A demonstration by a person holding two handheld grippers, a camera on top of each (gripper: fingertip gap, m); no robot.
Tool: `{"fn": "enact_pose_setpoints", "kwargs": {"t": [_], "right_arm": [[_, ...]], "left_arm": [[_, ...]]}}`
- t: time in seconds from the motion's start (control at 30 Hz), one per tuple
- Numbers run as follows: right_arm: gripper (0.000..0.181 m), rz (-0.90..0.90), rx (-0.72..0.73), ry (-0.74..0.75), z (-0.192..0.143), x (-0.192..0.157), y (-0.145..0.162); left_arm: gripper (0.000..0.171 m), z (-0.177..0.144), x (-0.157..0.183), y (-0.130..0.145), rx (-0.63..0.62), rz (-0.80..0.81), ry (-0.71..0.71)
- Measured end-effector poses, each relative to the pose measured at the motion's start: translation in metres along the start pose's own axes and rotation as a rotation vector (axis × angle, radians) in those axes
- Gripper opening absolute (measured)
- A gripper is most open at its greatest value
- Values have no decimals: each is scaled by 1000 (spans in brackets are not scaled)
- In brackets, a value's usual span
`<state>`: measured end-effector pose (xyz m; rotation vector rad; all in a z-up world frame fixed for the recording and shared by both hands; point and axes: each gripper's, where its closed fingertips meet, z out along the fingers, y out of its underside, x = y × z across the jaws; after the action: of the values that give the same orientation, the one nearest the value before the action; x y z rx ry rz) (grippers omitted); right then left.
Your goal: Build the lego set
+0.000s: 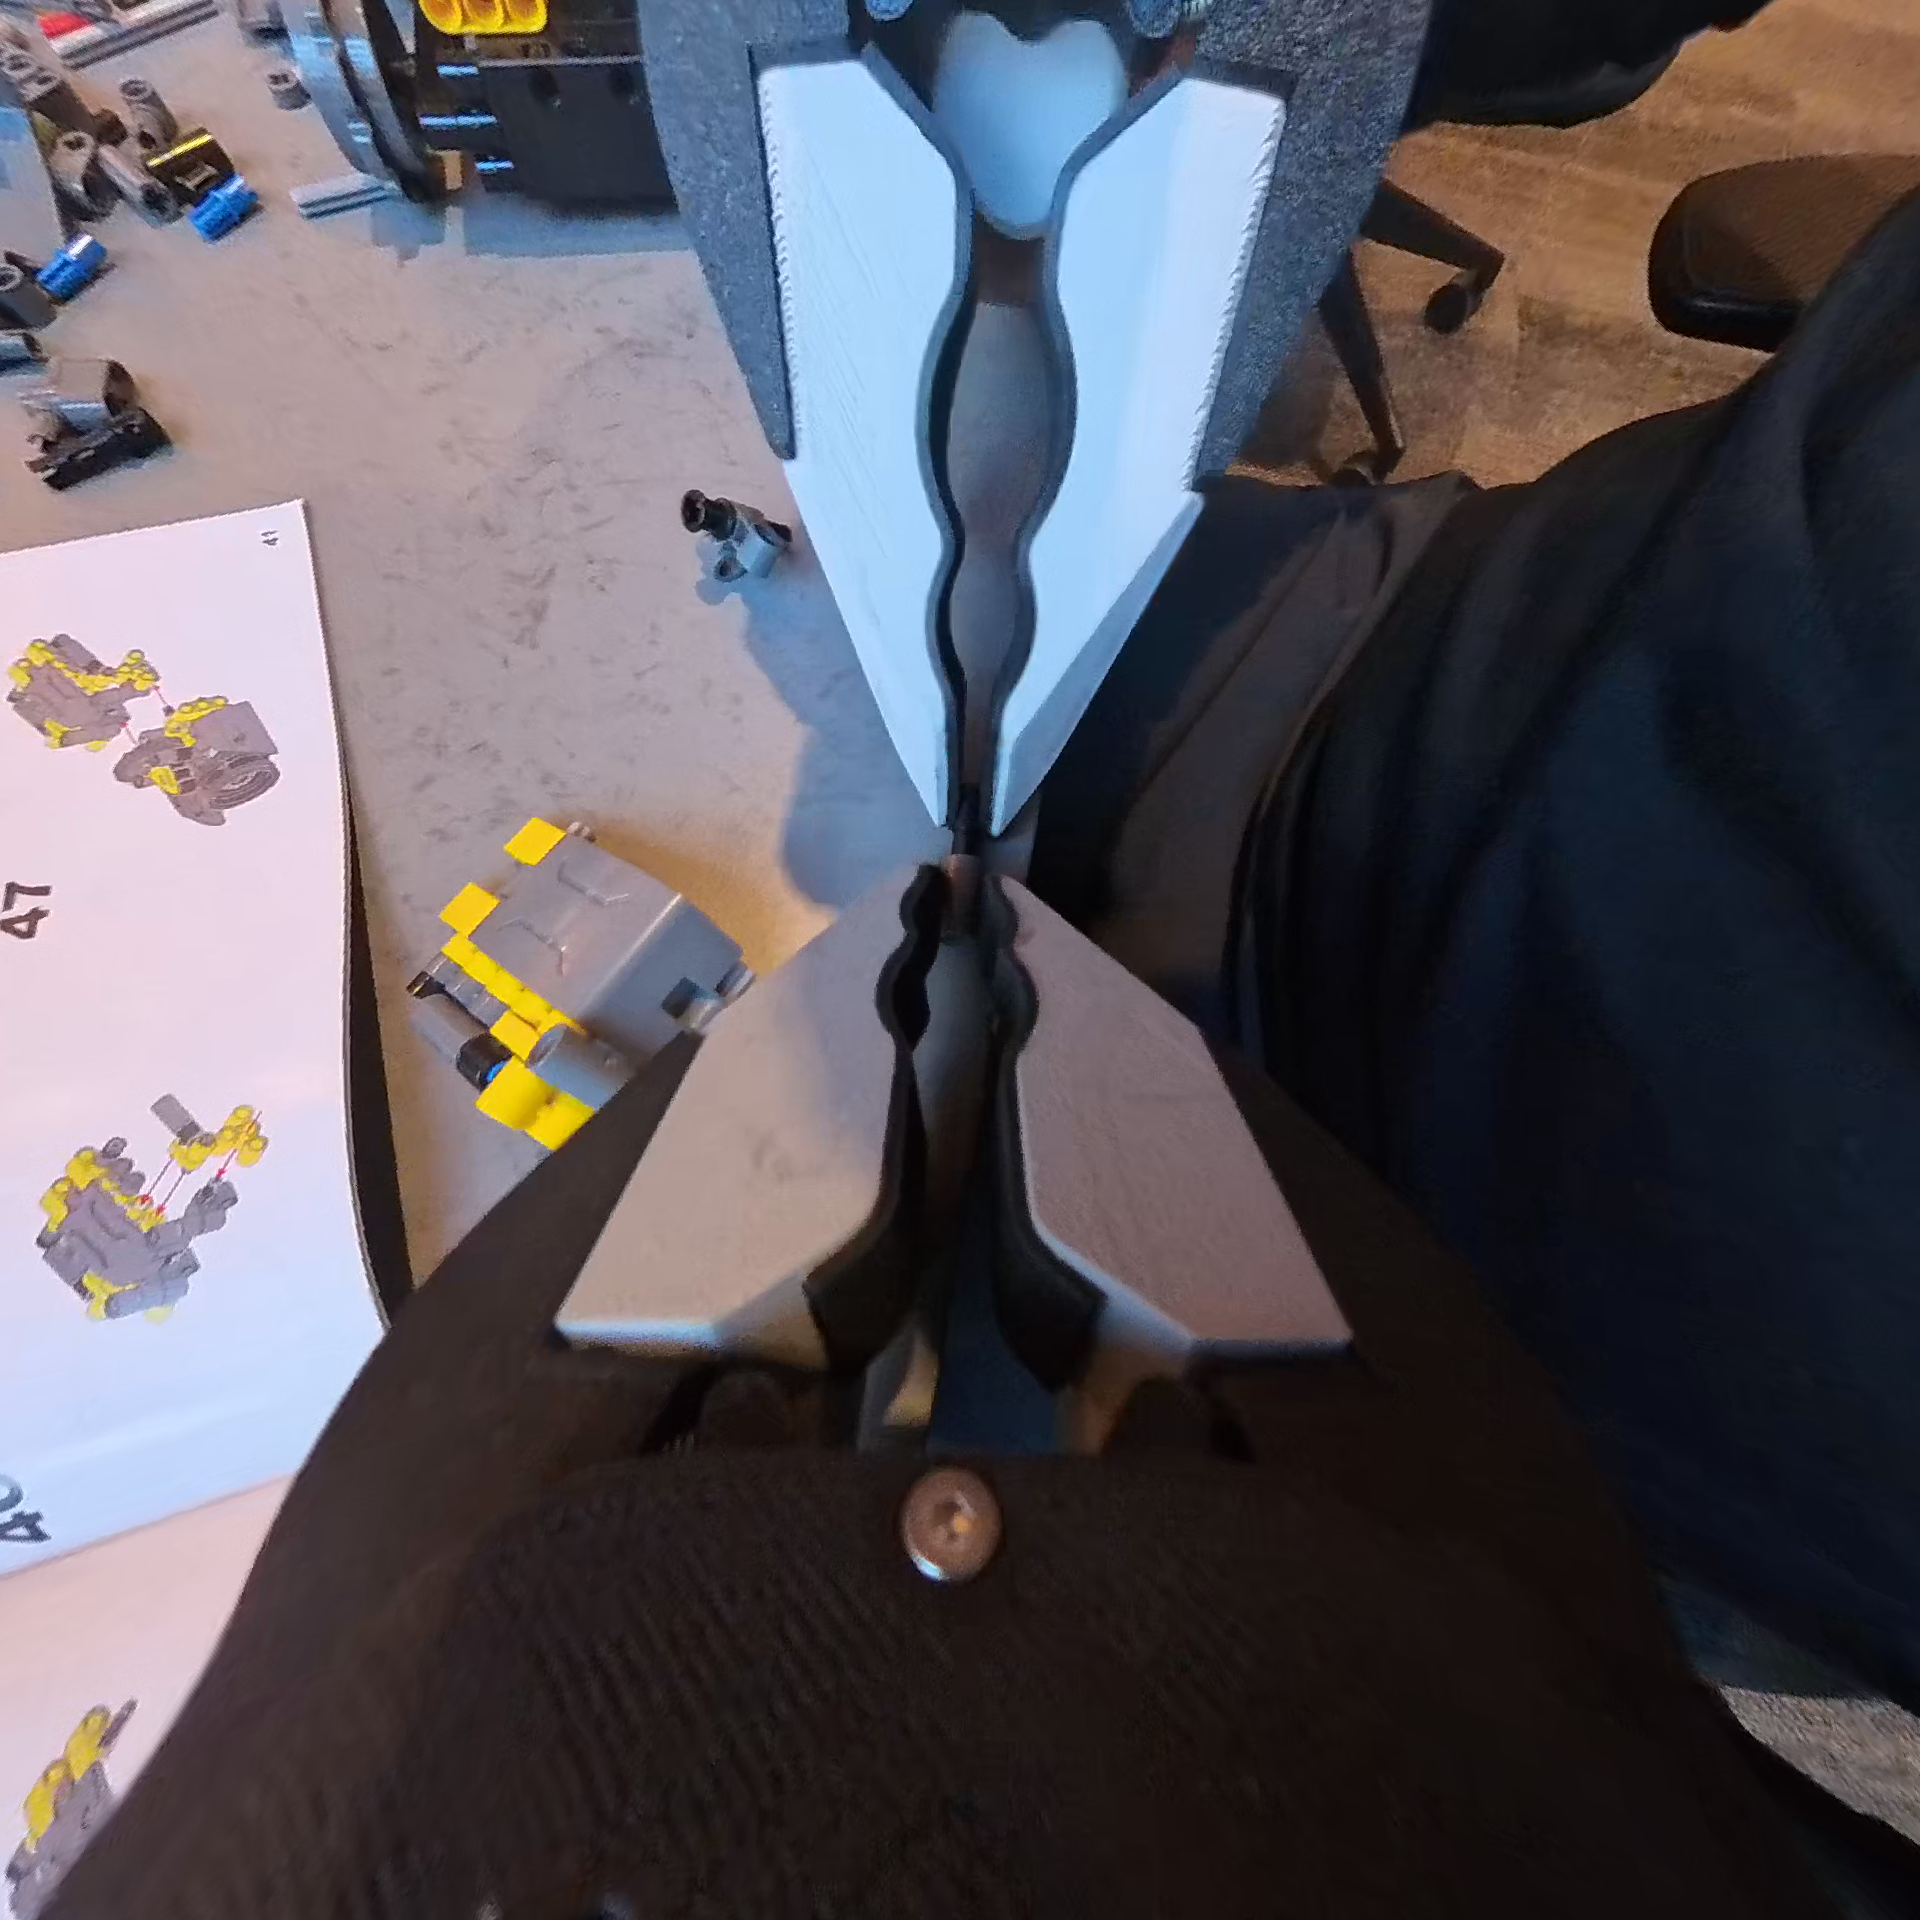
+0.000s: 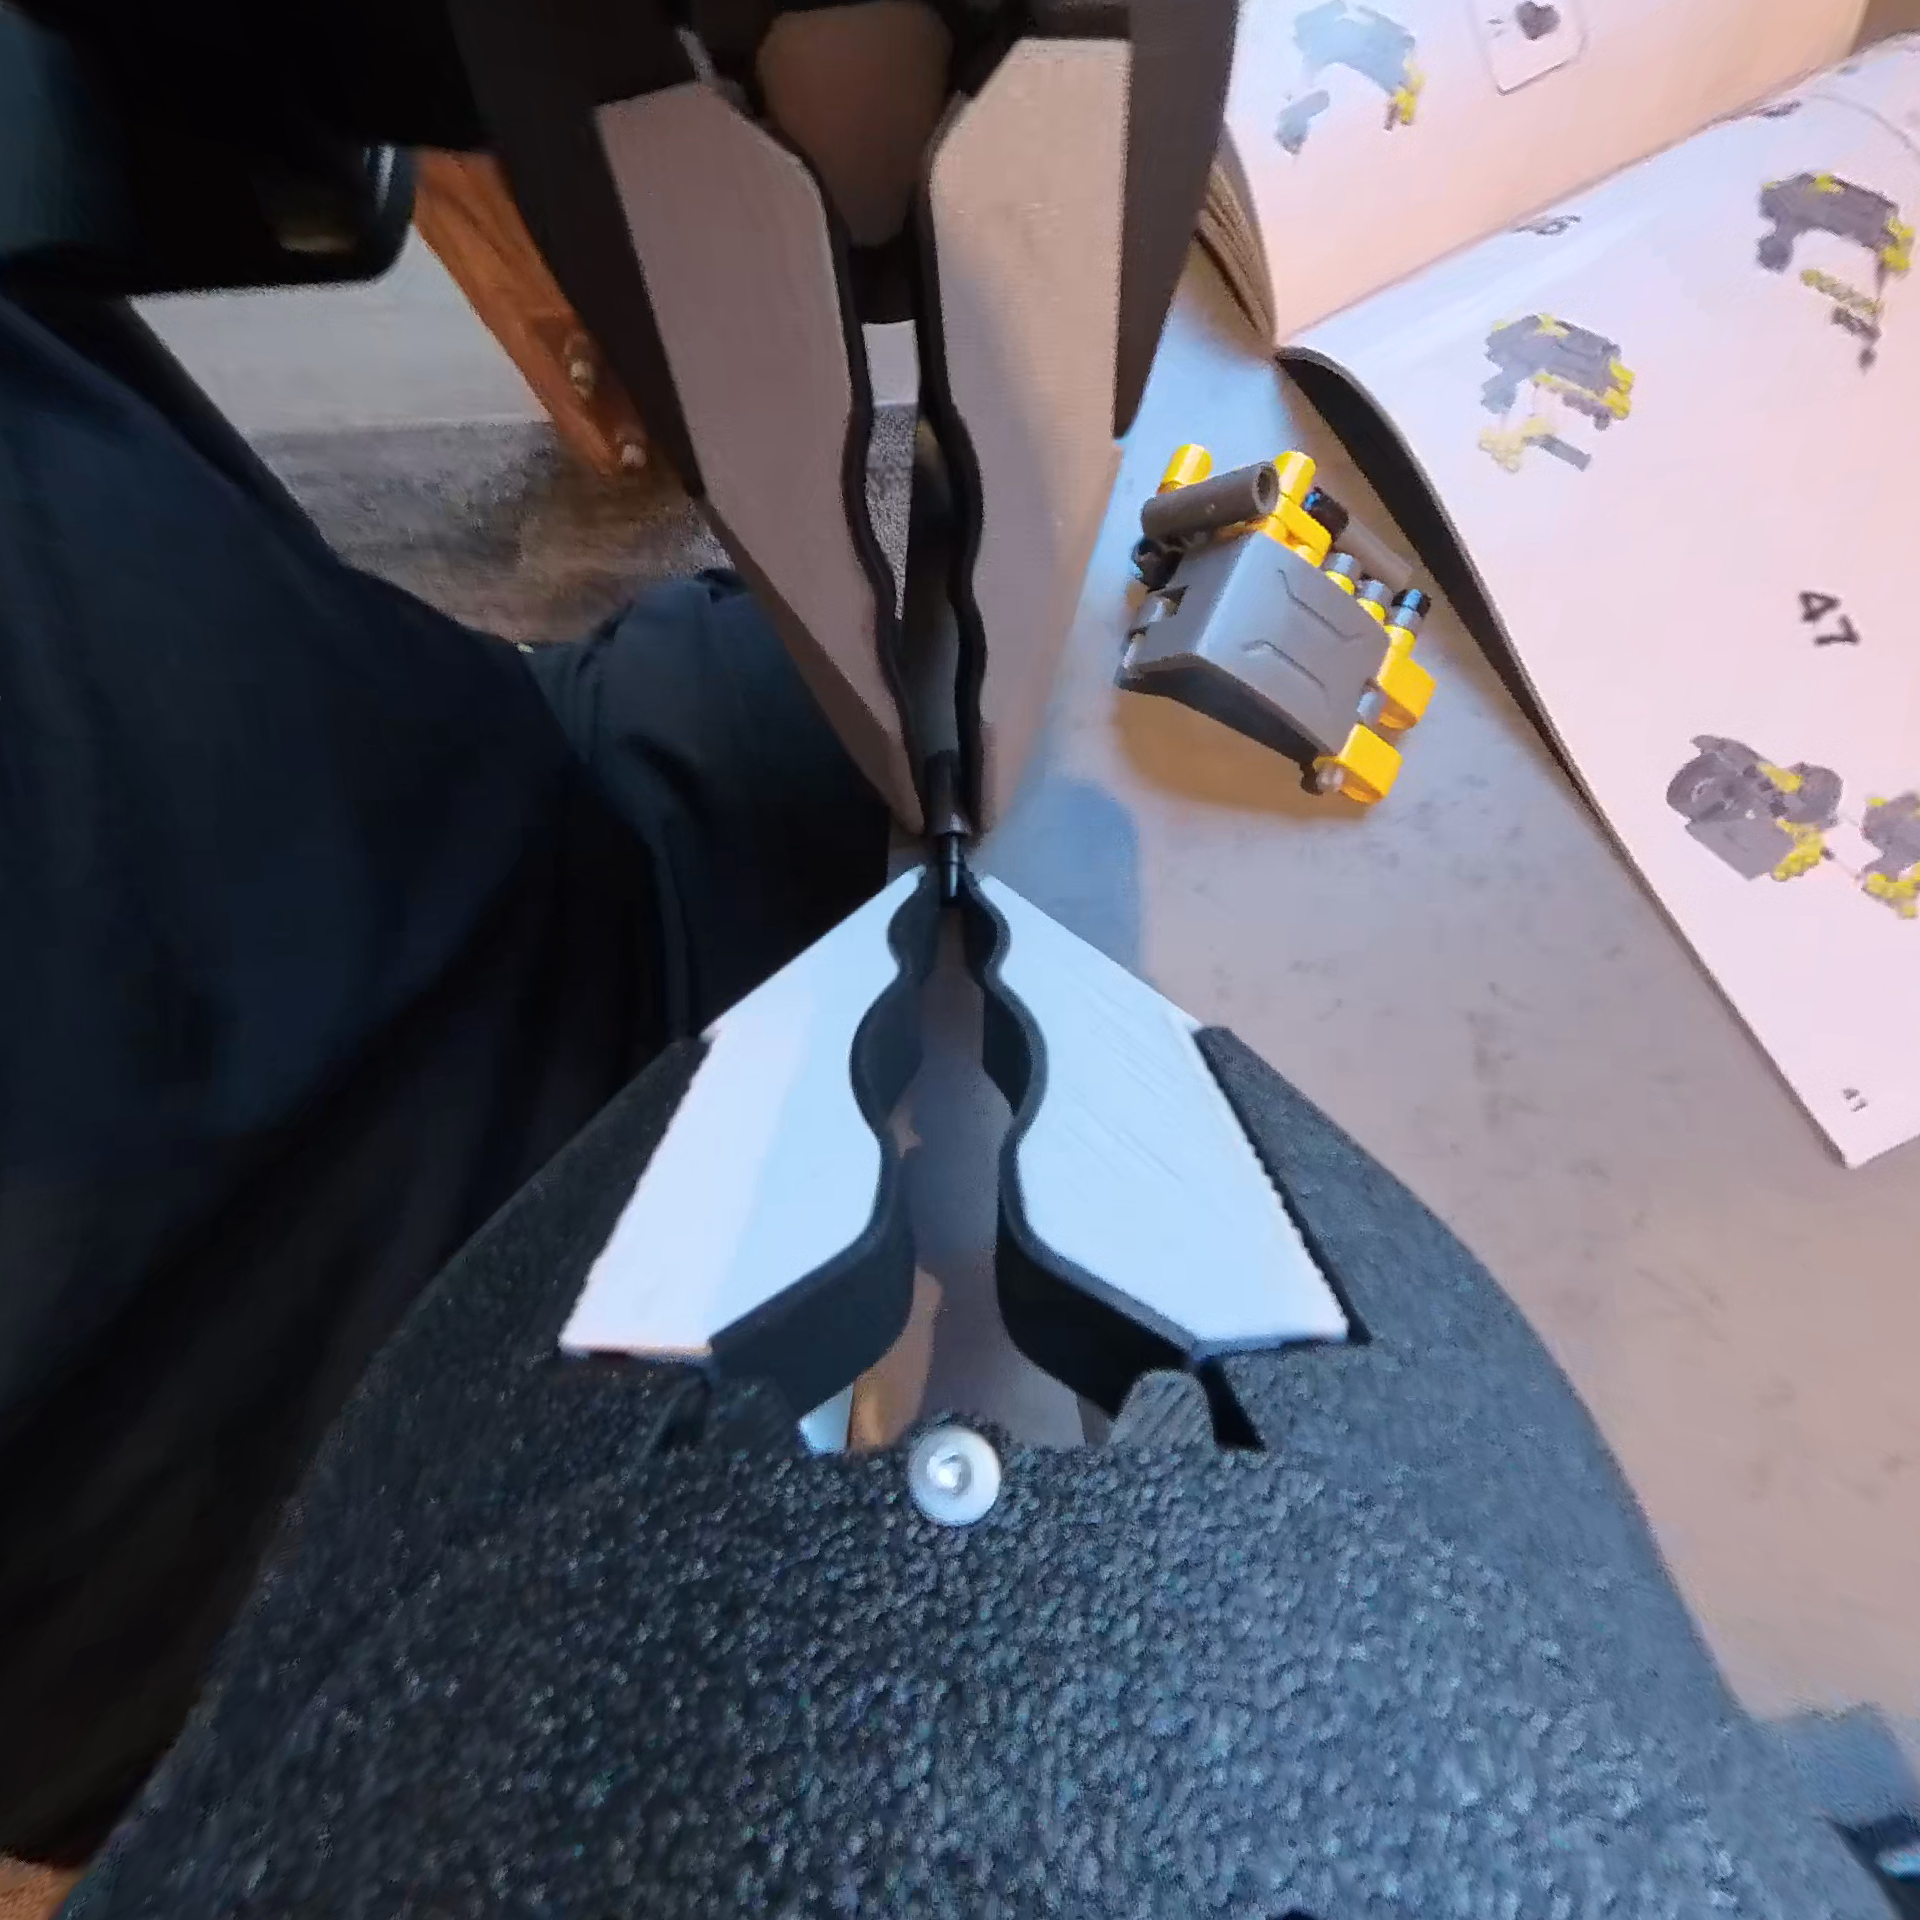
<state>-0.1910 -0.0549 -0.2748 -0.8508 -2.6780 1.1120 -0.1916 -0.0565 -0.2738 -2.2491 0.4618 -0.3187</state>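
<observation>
Tip to tip at frame centre: left gripper [image 1: 961, 894] and right gripper [image 2: 951, 883], both clamped on one small black pin [image 2: 948, 831]; grey-and-yellow brick assembly [image 1: 582, 987] lower left.

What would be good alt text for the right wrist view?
The right gripper and left gripper meet tip to tip, both shut on a small black pin. A grey-and-yellow brick assembly lies beside an open instruction booklet.

Each wrist camera sits close behind its own fingers, looking down along them at the grey mottled desk [image 1: 540, 416]. The two views face one another tip to tip. Both take in the grey-and-yellow brick assembly [image 1: 566, 997] [image 2: 1283, 634] and the open white instruction booklet [image 1: 156, 935] [image 2: 1662, 520].
</observation>
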Motion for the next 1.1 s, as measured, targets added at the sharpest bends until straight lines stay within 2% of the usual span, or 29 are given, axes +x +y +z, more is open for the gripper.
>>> {"fn": "enact_pose_setpoints", "kwargs": {"t": [0.37, 0.77, 1.0, 1.1], "right_arm": [[2, 181, 88, 64, -1, 5, -5], [2, 74, 134, 4, -2, -7, -17], [3, 26, 45, 49, 4, -4, -6], [4, 23, 41, 73, -1, -1, -4]], "left_arm": [[6, -4, -7, -2, 41, -49, -34], [6, -13, 5, -8, 121, 1, 26], [6, -4, 2, -1, 53, 44, -27], [6, -5, 0, -2, 65, 27, -33]]}}
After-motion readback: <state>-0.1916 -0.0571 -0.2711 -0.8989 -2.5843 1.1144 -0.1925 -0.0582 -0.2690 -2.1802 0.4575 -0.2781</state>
